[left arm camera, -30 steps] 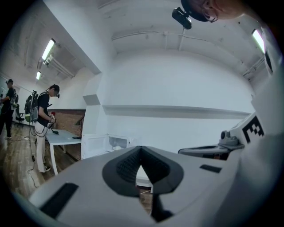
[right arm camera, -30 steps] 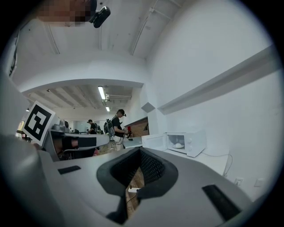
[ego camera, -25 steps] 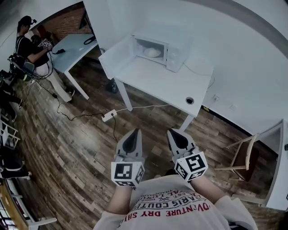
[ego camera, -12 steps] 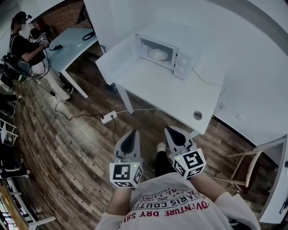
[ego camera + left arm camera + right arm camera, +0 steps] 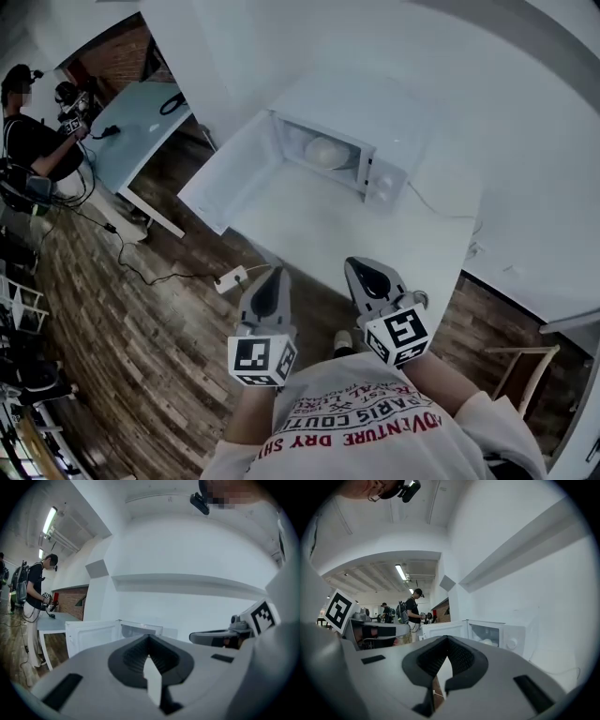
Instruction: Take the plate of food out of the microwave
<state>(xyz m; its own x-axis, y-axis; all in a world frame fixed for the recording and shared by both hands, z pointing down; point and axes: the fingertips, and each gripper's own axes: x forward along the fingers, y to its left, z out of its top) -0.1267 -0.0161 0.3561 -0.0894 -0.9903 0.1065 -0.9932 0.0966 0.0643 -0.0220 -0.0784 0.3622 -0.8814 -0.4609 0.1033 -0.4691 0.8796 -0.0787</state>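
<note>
A white microwave (image 5: 380, 141) stands at the back of a white table (image 5: 309, 220), its door (image 5: 225, 183) swung wide open to the left. Inside lies a pale plate of food (image 5: 328, 153). The microwave (image 5: 513, 639) and the food (image 5: 488, 642) also show in the right gripper view, and its open door (image 5: 89, 637) shows in the left gripper view. My left gripper (image 5: 269, 283) and right gripper (image 5: 364, 274) are held close to my chest, short of the table's near edge. Both are shut with nothing in them.
A person (image 5: 28, 150) stands at a light blue table (image 5: 136, 122) far left. A power strip (image 5: 230, 278) and cable lie on the wooden floor. A wooden chair (image 5: 520, 361) stands at the right. White walls close off the back.
I have walked toward the table; the microwave and table now appear larger and nearer. Both grippers keep the same pose, shut, in front of my chest.
</note>
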